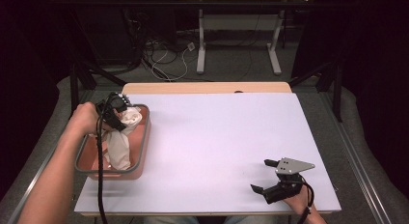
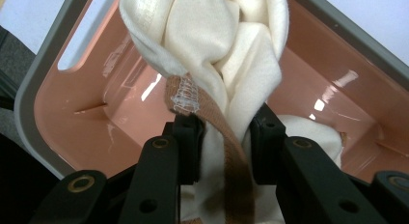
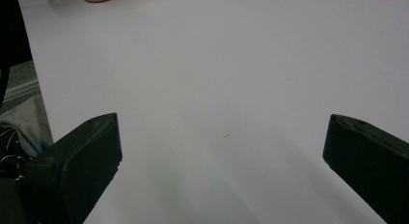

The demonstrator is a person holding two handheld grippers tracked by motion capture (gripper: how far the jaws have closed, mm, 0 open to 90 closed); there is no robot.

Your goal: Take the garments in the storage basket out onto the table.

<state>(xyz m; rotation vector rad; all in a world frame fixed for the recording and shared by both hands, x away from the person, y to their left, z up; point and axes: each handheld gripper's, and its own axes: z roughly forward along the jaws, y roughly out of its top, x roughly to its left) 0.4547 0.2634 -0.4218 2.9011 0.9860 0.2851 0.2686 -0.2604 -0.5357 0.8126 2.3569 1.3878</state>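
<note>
A cream cloth point(image 1: 120, 137) with a brown strap point(image 2: 226, 137) hangs down into a salmon-pink bin with a grey rim point(image 1: 140, 151) at the table's left. My left gripper point(image 1: 113, 113) is over the bin, shut on the bunched cloth; in the left gripper view point(image 2: 225, 137) both pads press the fabric and strap between them. My right gripper point(image 1: 265, 175) rests near the table's front right corner, its jaws wide open with bare white tabletop between them point(image 3: 222, 137).
The white tabletop point(image 1: 217, 142) stretches between bin and right gripper. Beyond the table's far edge are a desk frame point(image 1: 236, 40) and loose cables point(image 1: 164, 55) on the floor. Dark stands point(image 1: 77, 84) flank the table.
</note>
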